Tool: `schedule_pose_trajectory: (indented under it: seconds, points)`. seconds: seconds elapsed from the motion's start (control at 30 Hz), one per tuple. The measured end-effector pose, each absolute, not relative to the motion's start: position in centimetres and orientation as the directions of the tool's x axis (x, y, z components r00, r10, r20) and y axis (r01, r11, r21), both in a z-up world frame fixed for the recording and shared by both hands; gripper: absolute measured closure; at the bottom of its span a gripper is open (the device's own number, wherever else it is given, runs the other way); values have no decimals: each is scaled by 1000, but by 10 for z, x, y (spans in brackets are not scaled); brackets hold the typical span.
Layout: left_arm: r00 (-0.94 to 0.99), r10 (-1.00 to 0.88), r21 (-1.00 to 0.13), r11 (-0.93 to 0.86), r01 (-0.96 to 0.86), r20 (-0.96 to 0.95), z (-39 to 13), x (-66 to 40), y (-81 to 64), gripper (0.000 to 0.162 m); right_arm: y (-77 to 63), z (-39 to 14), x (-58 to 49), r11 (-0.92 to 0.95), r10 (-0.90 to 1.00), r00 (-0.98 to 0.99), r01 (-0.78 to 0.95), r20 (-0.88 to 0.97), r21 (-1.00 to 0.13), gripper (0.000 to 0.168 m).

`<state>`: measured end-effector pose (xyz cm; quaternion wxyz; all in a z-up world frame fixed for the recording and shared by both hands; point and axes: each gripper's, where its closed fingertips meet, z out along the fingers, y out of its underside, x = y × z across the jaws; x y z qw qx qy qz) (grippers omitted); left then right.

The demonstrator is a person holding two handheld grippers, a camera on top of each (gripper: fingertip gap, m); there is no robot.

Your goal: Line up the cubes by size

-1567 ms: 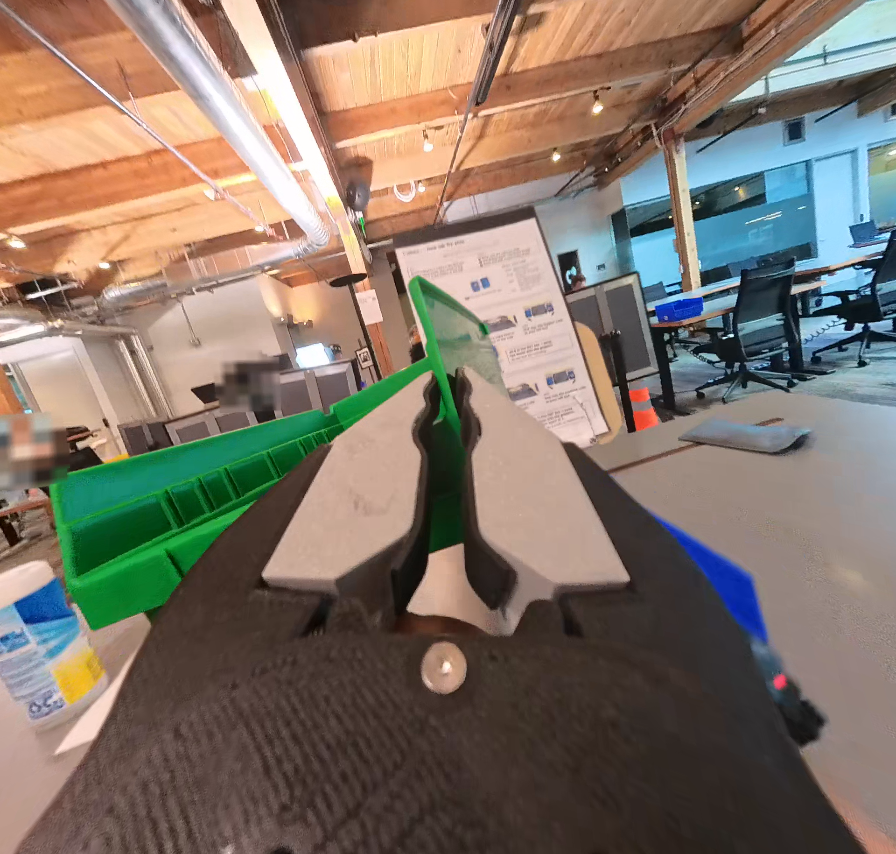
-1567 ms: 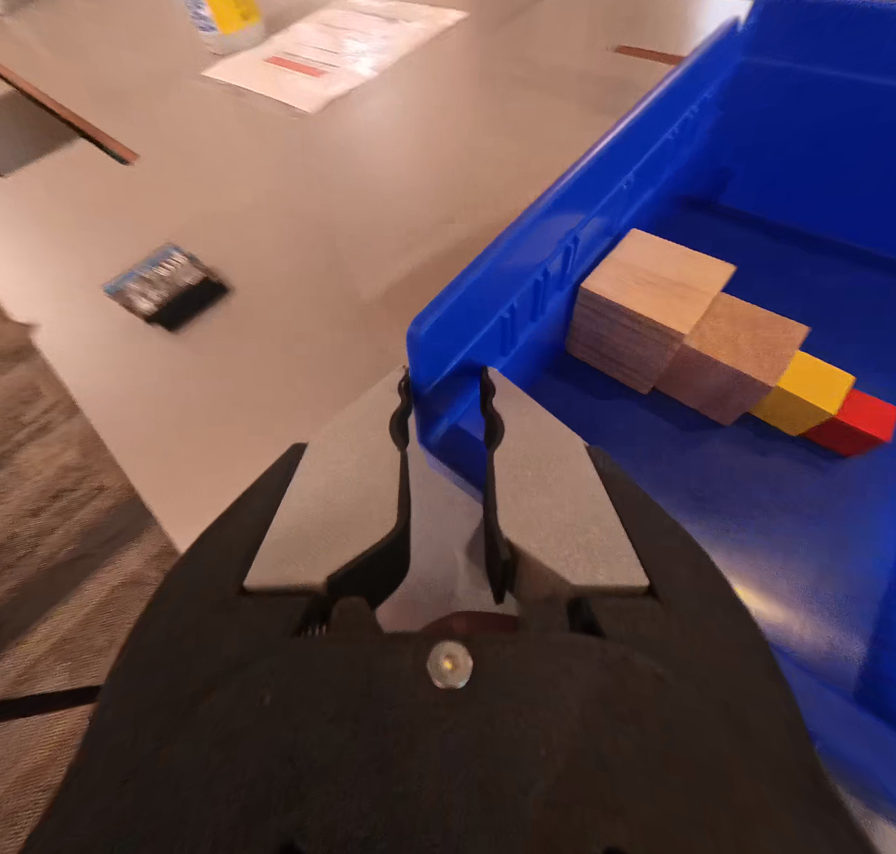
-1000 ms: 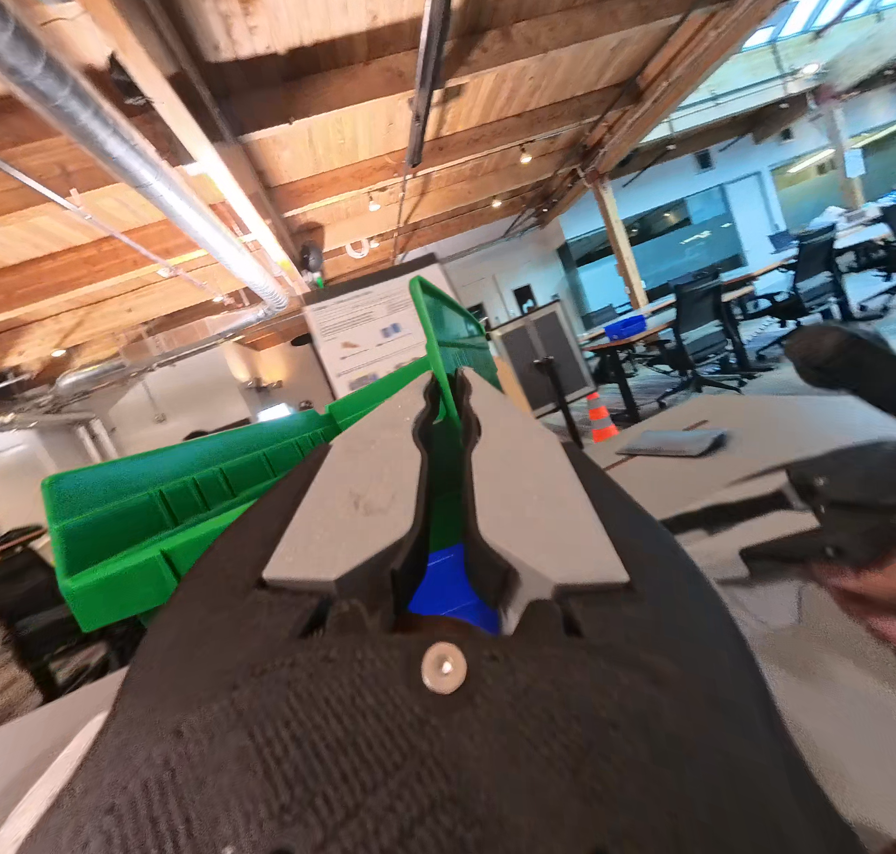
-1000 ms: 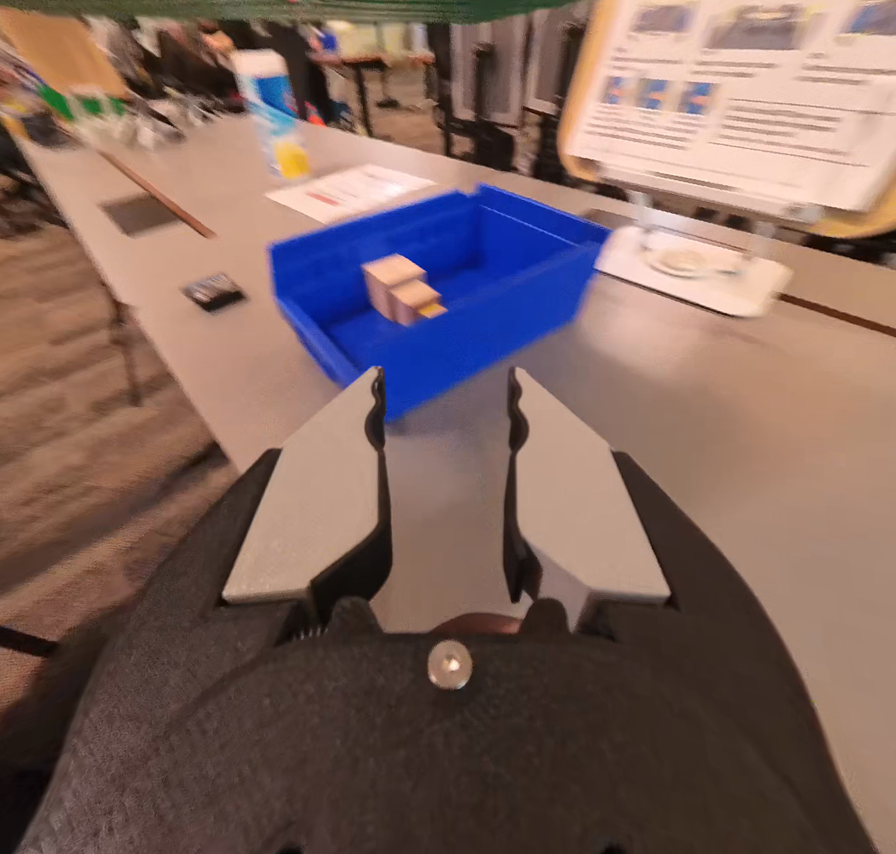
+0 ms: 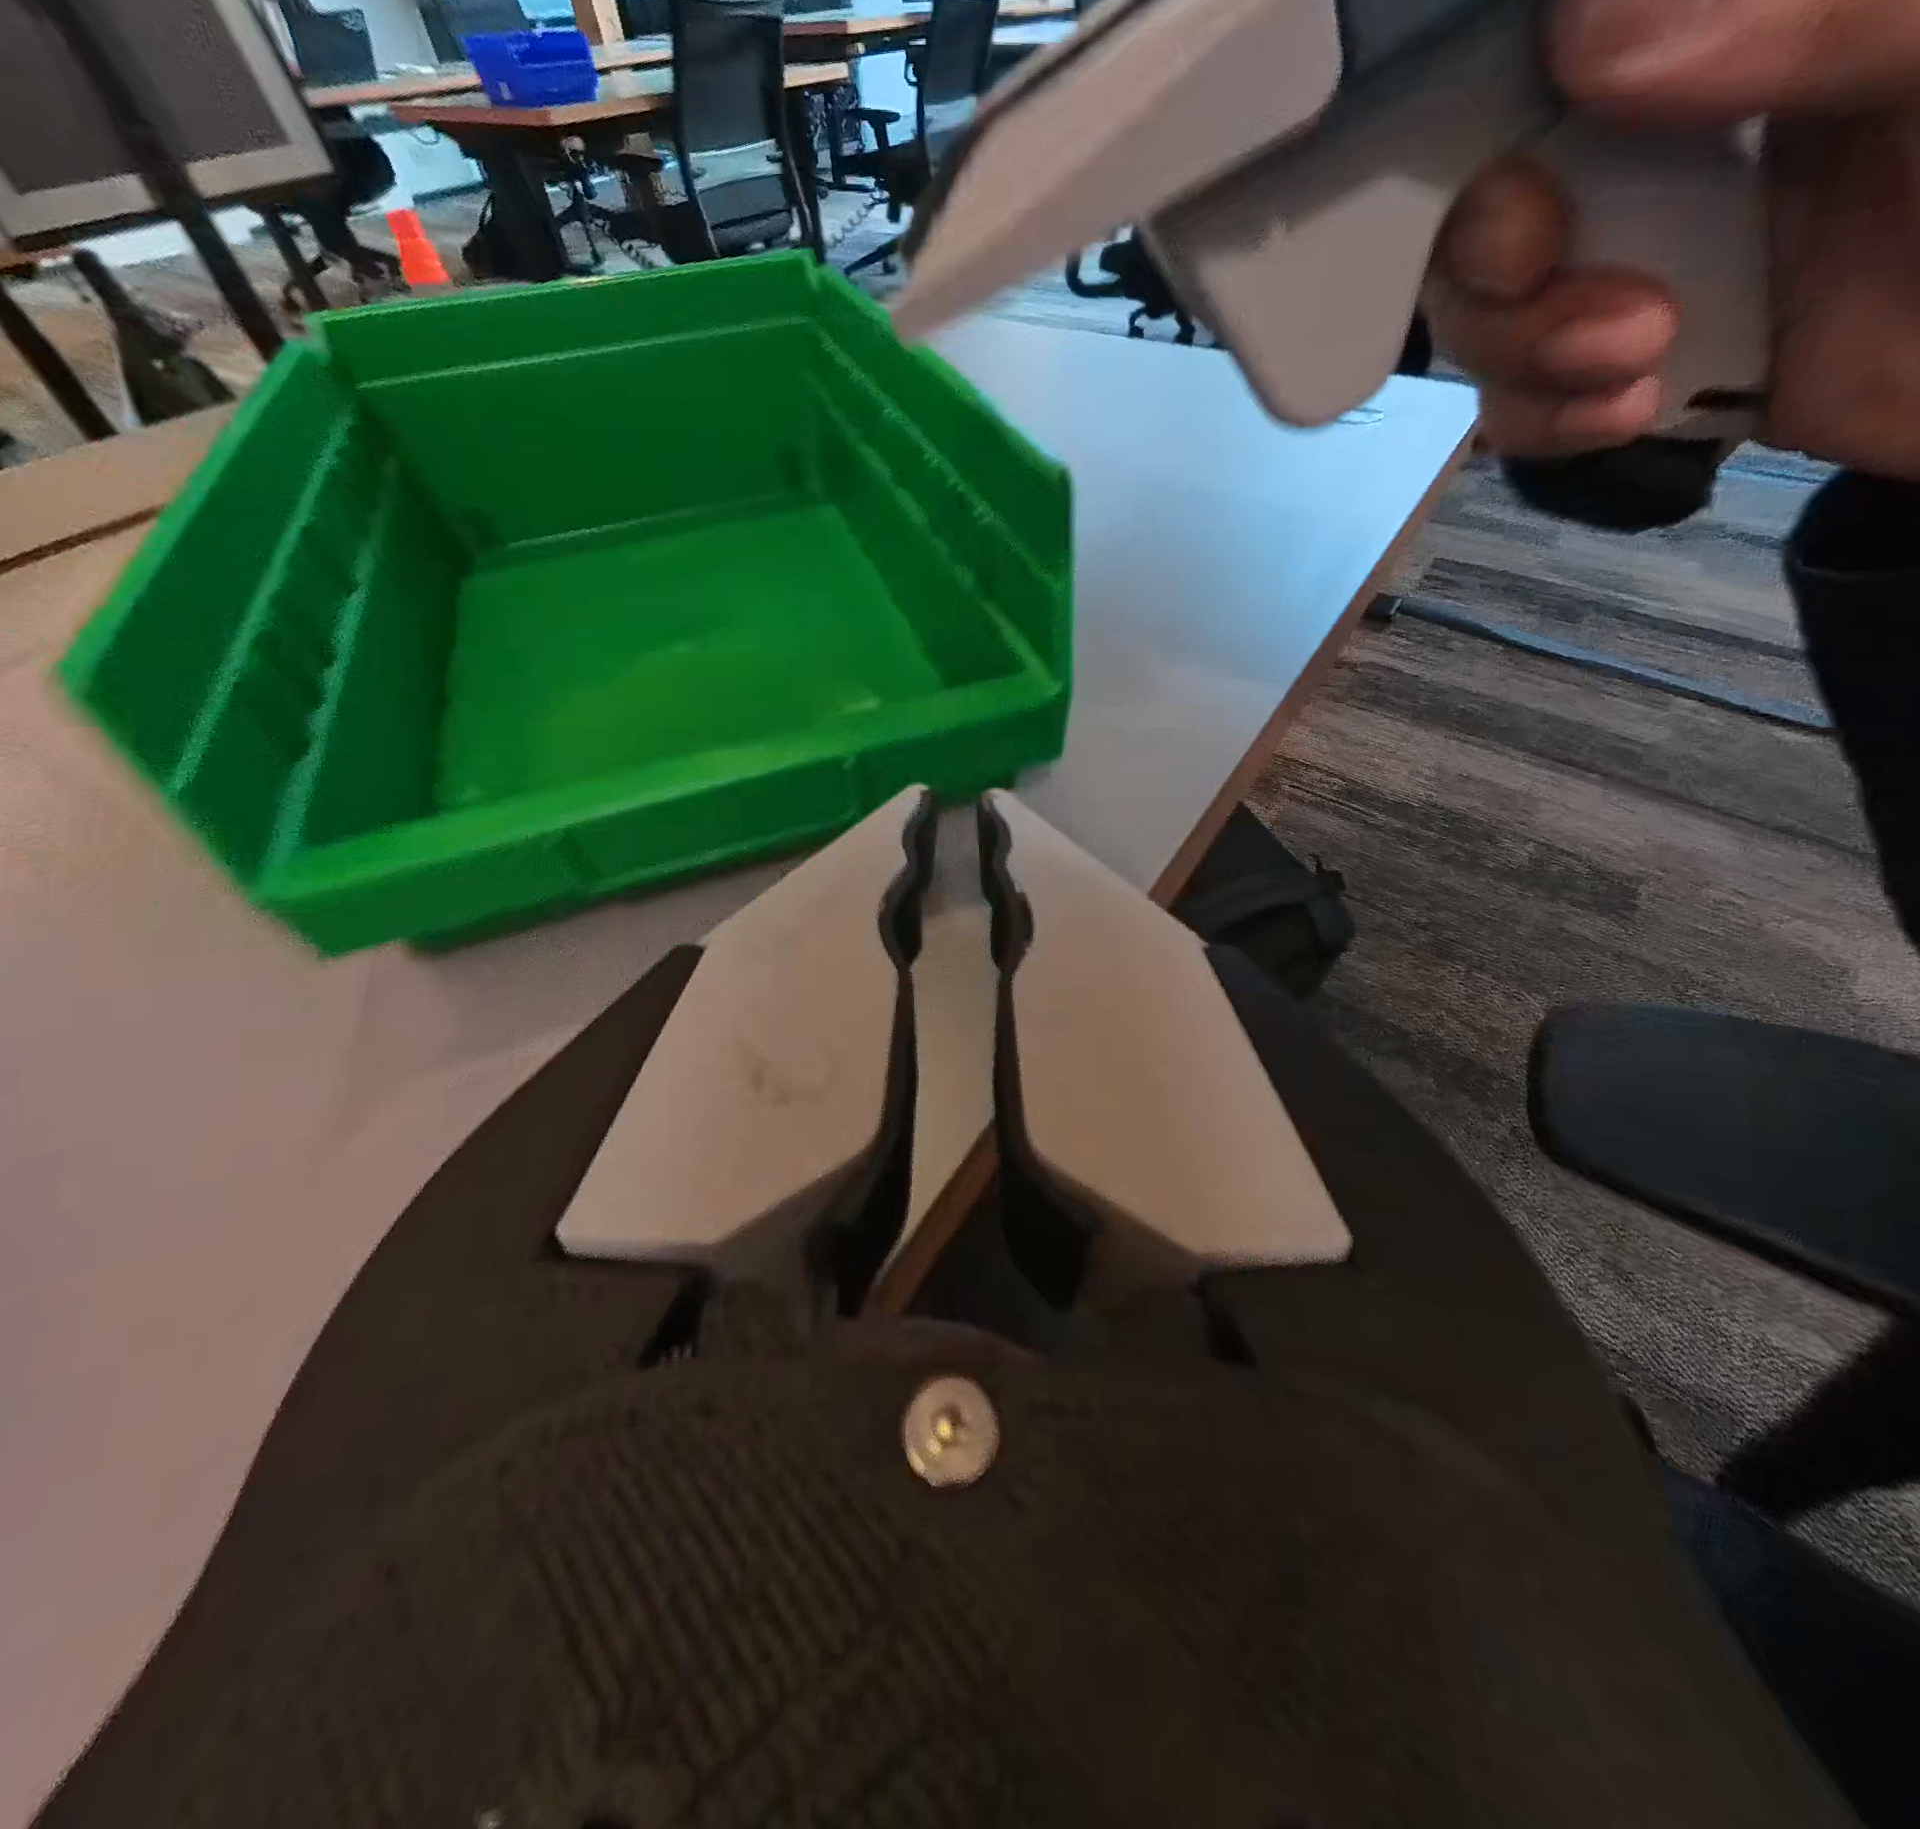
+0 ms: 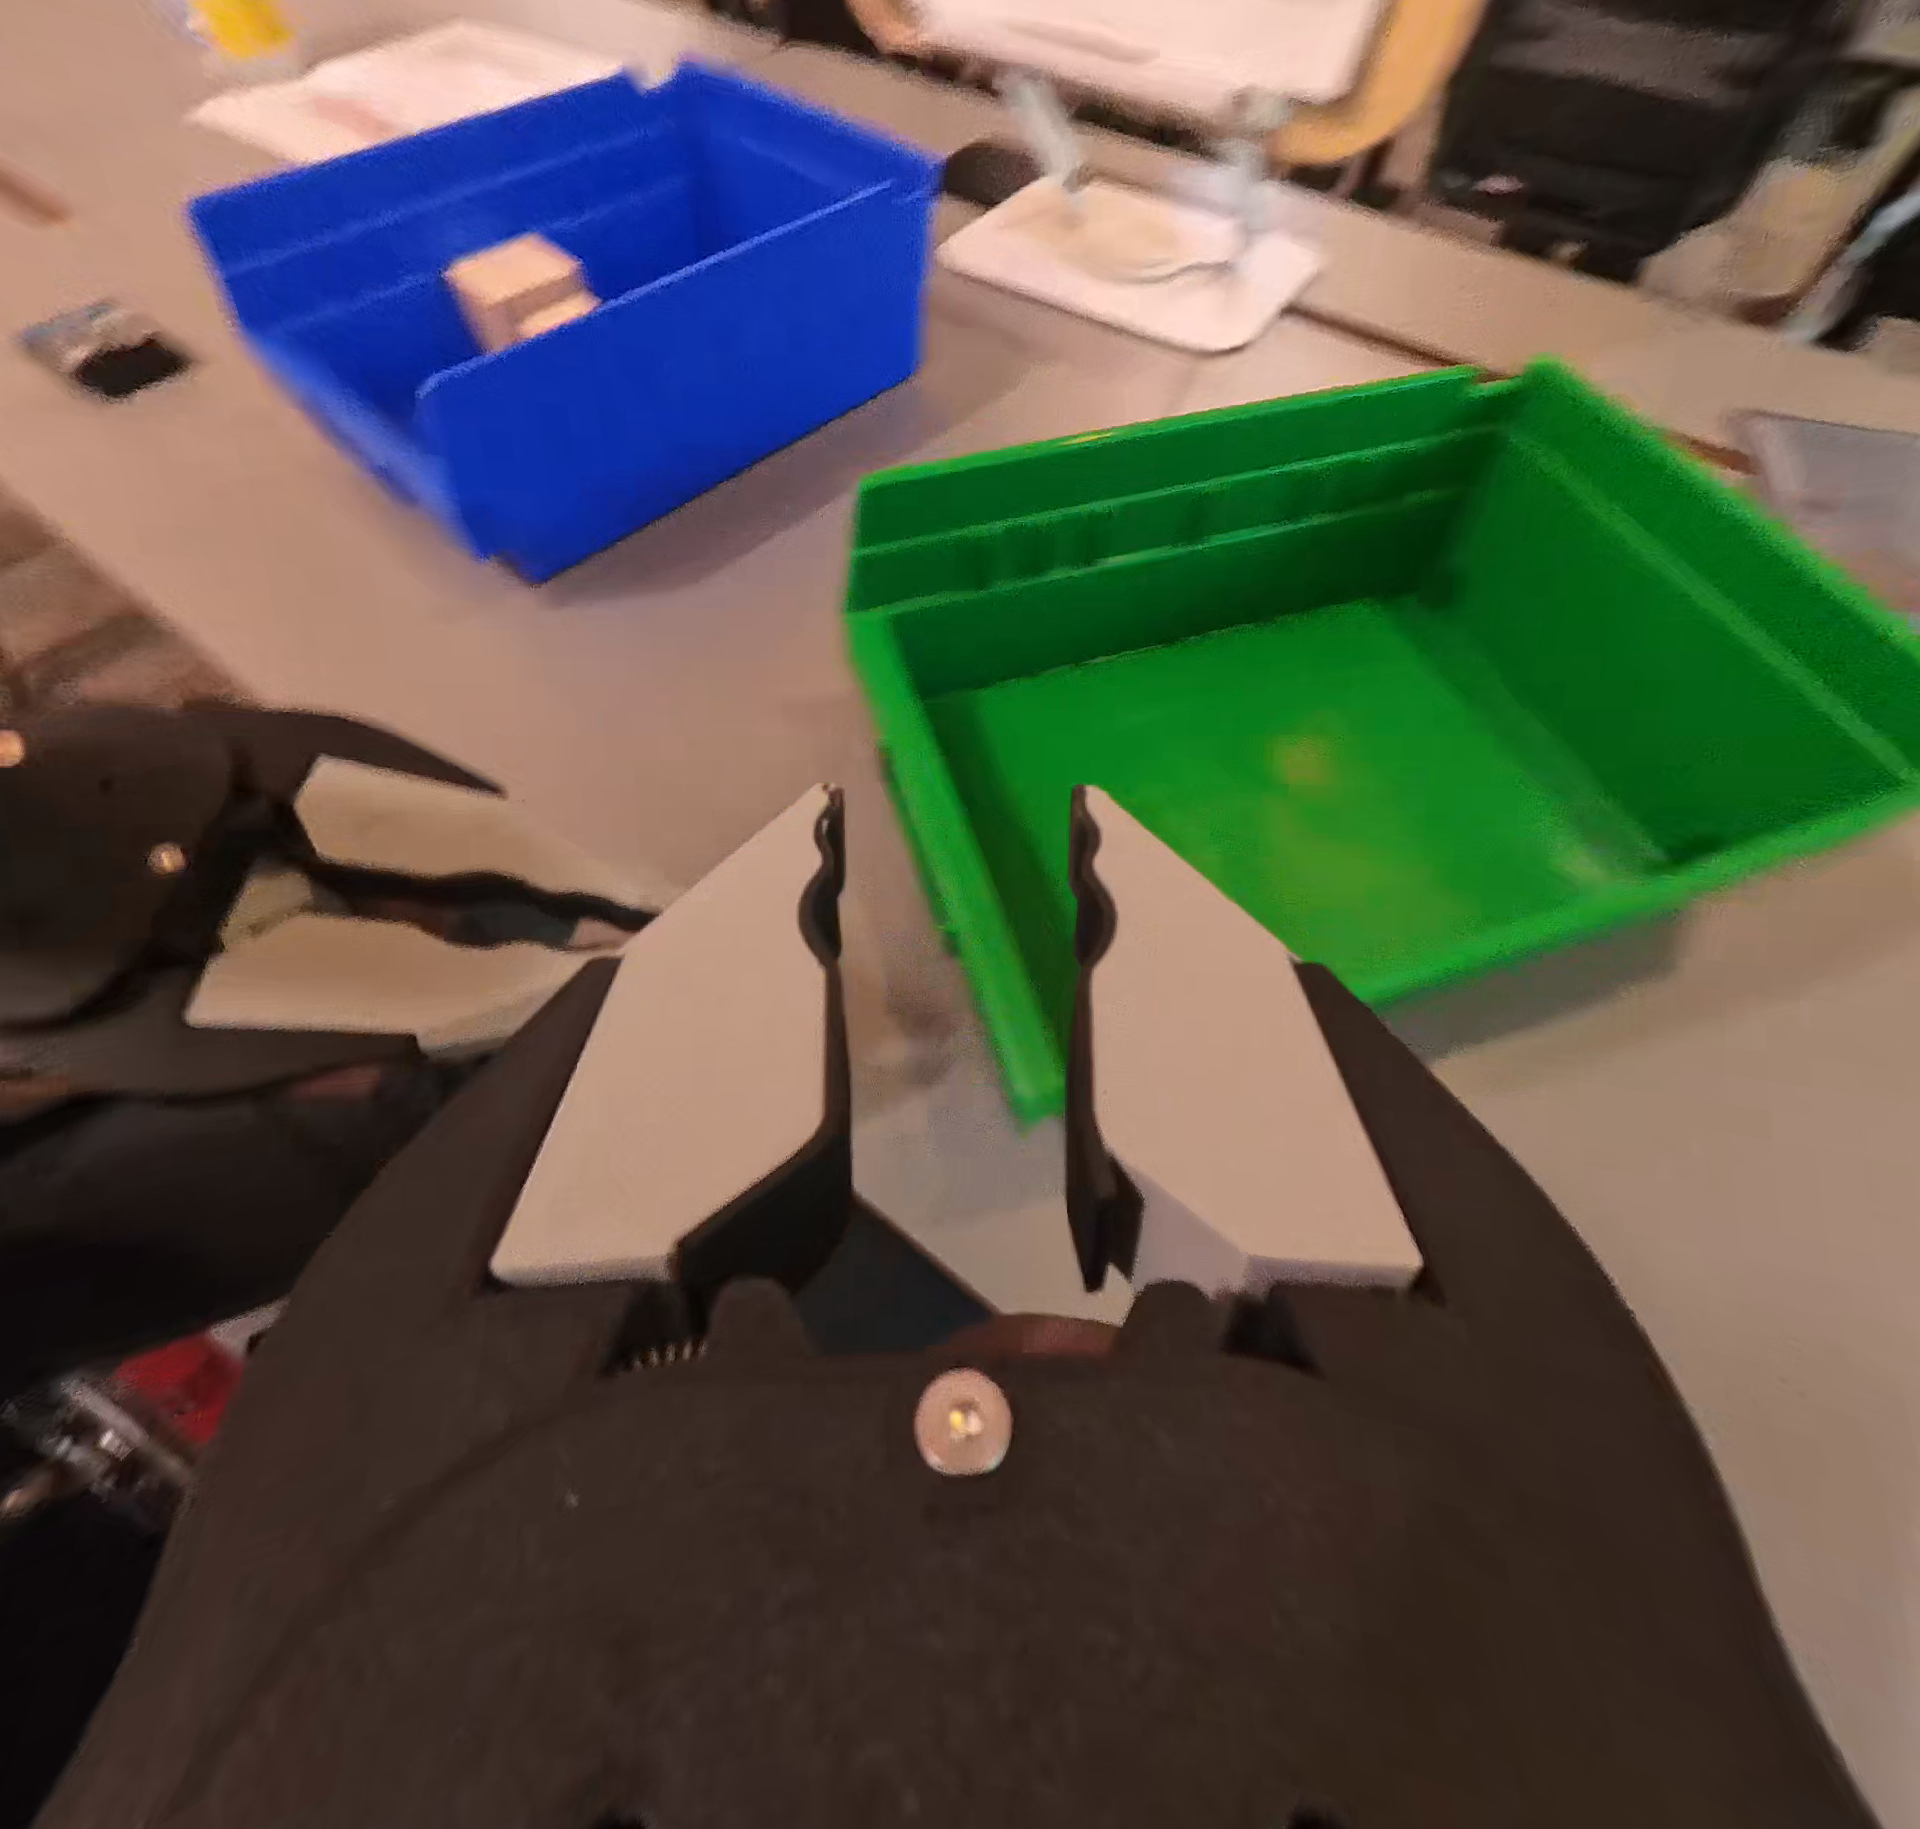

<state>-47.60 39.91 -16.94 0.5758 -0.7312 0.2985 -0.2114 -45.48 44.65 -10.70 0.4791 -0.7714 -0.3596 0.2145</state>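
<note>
Cubes (image 6: 516,285) sit inside the blue bin (image 6: 665,408) at your ten o'clock in the right wrist view, too blurred and too hidden by its wall to show whether they are in size order, so you cannot confirm the line-up from here. Your right gripper (image 6: 954,823) hangs wide open and empty over the green bin (image 6: 1143,532), which holds nothing. Your left gripper (image 5: 956,823) is nearly closed, gripping nothing, at that bin's six o'clock edge.
</note>
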Motion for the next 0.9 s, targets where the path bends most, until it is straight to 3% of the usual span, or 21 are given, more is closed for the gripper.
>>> schedule_pose_trajectory:
  seconds: [0.13,0.27,0.3,0.37,0.43,0.5,0.57,0.7,0.83,0.9]
  points:
    - [771,-633,-973,-125,-194,-72,-157,-531,386,159,432,-160,-501,-296,815,572,547,92,-783,133]
    - [785,-570,-929,-98,-358,-243,-149,-575,377,154,454,-201,-462,-388,760,624,659,181,-644,136]
    - [786,-550,-918,-84,-389,-282,-147,-588,372,154,464,-200,-445,-402,731,653,646,197,-649,159]
    - [788,-519,-896,-91,-435,-330,-152,-615,360,153,479,-200,-409,-462,675,715,601,181,-652,147]
    - [801,-495,-885,-126,-449,-336,-164,-642,348,153,508,-198,-358,-527,523,807,560,275,-640,127]
    - [819,-474,-879,-171,-446,-323,-184,-666,339,153,525,-193,-319,-557,396,820,572,413,-603,131]
    - [830,-468,-870,-219,-441,-303,-204,-681,334,152,519,-188,-336,-497,475,798,591,371,-636,130]
    - [841,-425,-866,-214,-452,-335,-198,-696,347,134,478,-167,-422,-365,742,667,481,63,-797,115]
    - [927,-195,-902,-236,-361,-320,-167,-723,399,101,495,-155,-445,-284,676,727,404,117,-870,108]
    - [942,-77,-904,-265,-336,-328,-170,-734,421,101,509,-159,-444,-266,604,780,392,164,-881,109]
